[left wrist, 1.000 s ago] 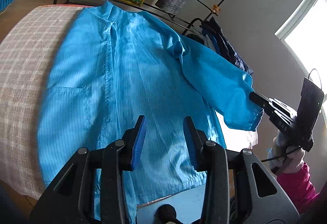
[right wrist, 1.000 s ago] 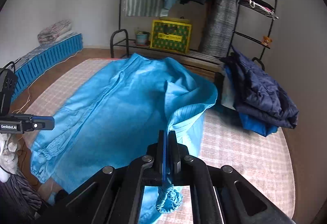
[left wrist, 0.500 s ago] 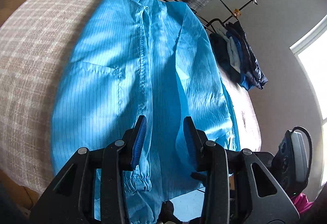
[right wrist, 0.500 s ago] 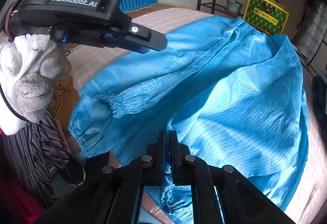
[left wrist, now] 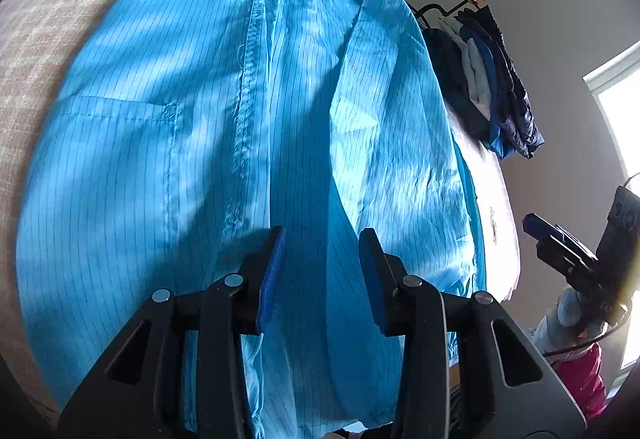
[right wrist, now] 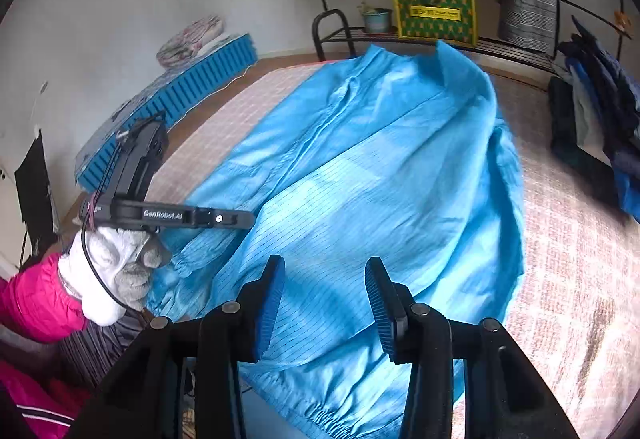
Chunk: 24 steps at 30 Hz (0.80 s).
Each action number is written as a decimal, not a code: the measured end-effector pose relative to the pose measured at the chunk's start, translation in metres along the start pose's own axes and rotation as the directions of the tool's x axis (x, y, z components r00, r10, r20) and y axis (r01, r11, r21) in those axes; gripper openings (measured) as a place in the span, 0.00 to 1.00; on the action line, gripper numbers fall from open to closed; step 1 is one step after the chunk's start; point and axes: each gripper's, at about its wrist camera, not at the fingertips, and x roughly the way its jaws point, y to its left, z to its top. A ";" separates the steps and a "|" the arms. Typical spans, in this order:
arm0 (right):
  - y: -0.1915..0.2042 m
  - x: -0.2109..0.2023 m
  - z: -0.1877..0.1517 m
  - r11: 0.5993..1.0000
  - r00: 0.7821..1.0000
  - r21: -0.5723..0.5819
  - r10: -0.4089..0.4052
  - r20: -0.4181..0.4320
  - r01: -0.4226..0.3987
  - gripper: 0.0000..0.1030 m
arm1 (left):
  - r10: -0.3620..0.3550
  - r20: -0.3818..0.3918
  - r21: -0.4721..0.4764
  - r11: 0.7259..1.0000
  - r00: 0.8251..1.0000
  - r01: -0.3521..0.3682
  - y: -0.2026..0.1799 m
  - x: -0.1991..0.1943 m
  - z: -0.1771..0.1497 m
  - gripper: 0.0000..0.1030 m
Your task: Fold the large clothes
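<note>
Your pale checked bed cover [right wrist: 568, 239] gives the fold a flat base, which is why the thin bright-blue pinstriped work coat [right wrist: 360, 199] lies spread on it, front up, one sleeve brought across the chest. Your right gripper [right wrist: 324, 303] has just been opening, nothing between its pads, apparently to leave that sleeve there. Your left gripper [left wrist: 320, 275] hangs part open, empty, over the hem.
</note>
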 end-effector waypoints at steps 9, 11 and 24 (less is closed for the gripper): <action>-0.083 0.028 0.022 0.977 1.000 0.215 0.004 -0.017 0.000 0.45 | 0.003 -0.032 0.031 1.000 0.999 -0.002 -0.014 0.031 0.019 0.05; -0.094 0.033 0.024 0.971 1.000 0.241 -0.002 -0.019 0.007 0.45 | 0.024 -0.028 0.050 0.998 0.999 -0.022 -0.017 0.033 0.018 0.00; -0.149 0.093 0.066 0.944 0.998 0.326 -0.025 -0.062 0.043 0.45 | 0.048 0.021 0.024 0.999 0.999 -0.049 -0.011 -0.019 -0.045 0.00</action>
